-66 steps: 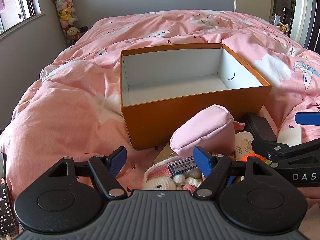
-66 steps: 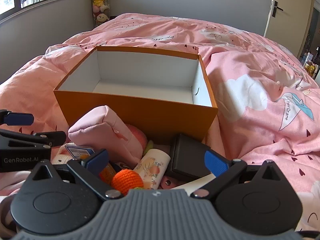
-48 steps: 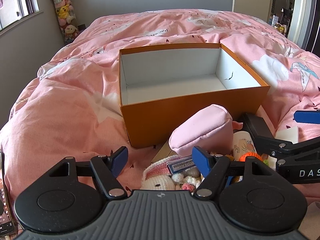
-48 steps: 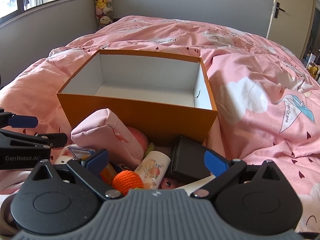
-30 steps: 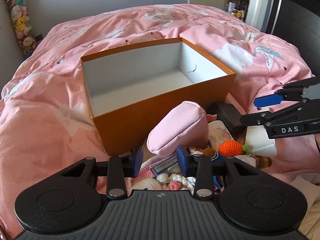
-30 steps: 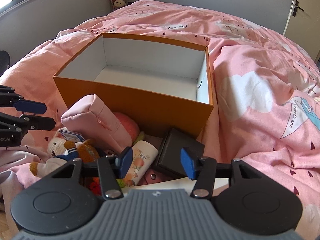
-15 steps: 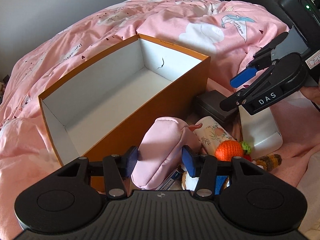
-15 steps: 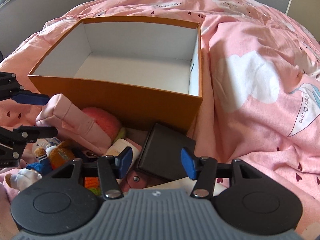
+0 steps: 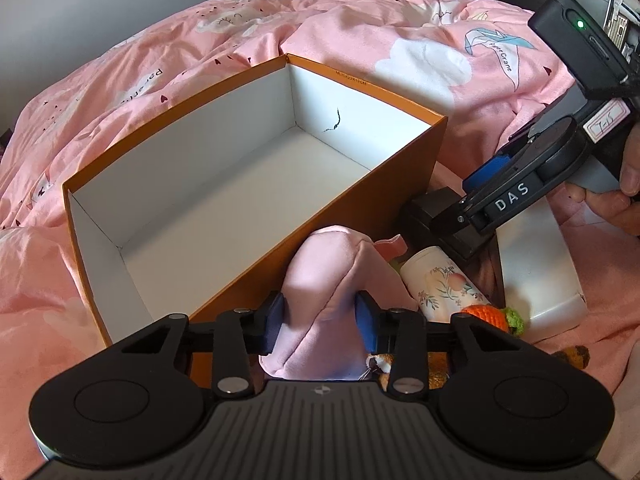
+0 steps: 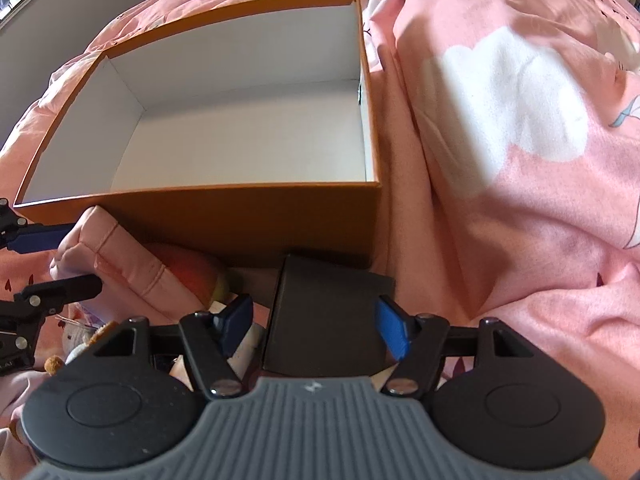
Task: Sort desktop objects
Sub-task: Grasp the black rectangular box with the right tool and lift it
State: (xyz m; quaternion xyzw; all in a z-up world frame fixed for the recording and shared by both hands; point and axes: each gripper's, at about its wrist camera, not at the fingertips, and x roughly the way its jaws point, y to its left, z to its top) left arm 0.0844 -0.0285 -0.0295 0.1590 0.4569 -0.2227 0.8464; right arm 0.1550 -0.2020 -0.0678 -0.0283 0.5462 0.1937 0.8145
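Observation:
An empty orange box (image 9: 404,168) with a white inside sits on the pink bed; it also shows in the right wrist view (image 10: 248,208). My left gripper (image 9: 320,314) is shut on a pink fabric pouch (image 9: 332,268), which leans against the box's front wall (image 10: 124,260). My right gripper (image 10: 316,326) is open with its jaws on either side of a black case (image 10: 324,320) lying in front of the box. In the left wrist view the right gripper (image 9: 476,192) hangs over the black case (image 9: 424,216).
A floral white tube (image 9: 440,280), an orange crochet carrot (image 9: 486,318), a white box (image 9: 536,268) and small plush toys (image 10: 84,336) lie piled in front of the box. A peach toy (image 10: 192,272) lies beside the pouch. Pink duvet (image 10: 520,160) surrounds everything.
Both grippers moved forward and down over the pile. The left gripper closed on the pink pouch. The right gripper came down around the black case, still open.

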